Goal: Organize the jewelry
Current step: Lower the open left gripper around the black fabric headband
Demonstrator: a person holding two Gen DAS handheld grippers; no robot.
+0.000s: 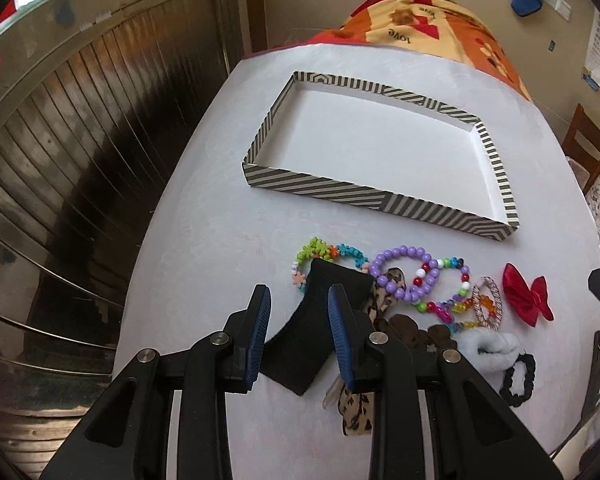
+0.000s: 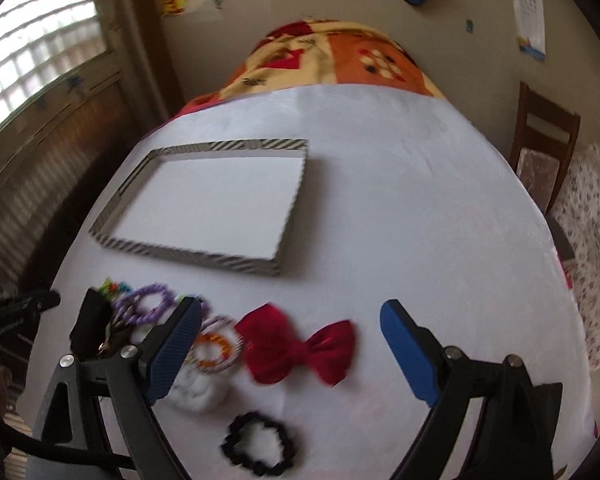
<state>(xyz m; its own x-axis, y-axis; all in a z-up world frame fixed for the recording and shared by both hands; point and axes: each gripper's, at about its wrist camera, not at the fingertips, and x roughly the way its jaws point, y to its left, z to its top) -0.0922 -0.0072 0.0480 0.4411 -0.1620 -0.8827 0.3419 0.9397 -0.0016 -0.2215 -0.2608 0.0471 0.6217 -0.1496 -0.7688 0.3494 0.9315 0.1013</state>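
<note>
A shallow striped box (image 1: 342,190), white and bare inside, lies on the white table; it also shows in the right wrist view (image 2: 188,258). In front of it lies a heap of jewelry: a black cloth band (image 1: 316,336), a purple bead bracelet (image 1: 404,276), a colourful bracelet (image 1: 320,254), a red bow (image 1: 526,300) (image 2: 296,350), a white scrunchie (image 1: 488,346) and a black scrunchie (image 2: 260,446). My left gripper (image 1: 298,300) is open with the black band between its fingers. My right gripper (image 2: 290,322) is wide open above the red bow.
A patterned orange blanket (image 1: 428,20) lies beyond the table's far edge. A wooden chair (image 2: 548,140) stands at the right. Dark slatted wall panels (image 1: 80,140) run along the left side of the table.
</note>
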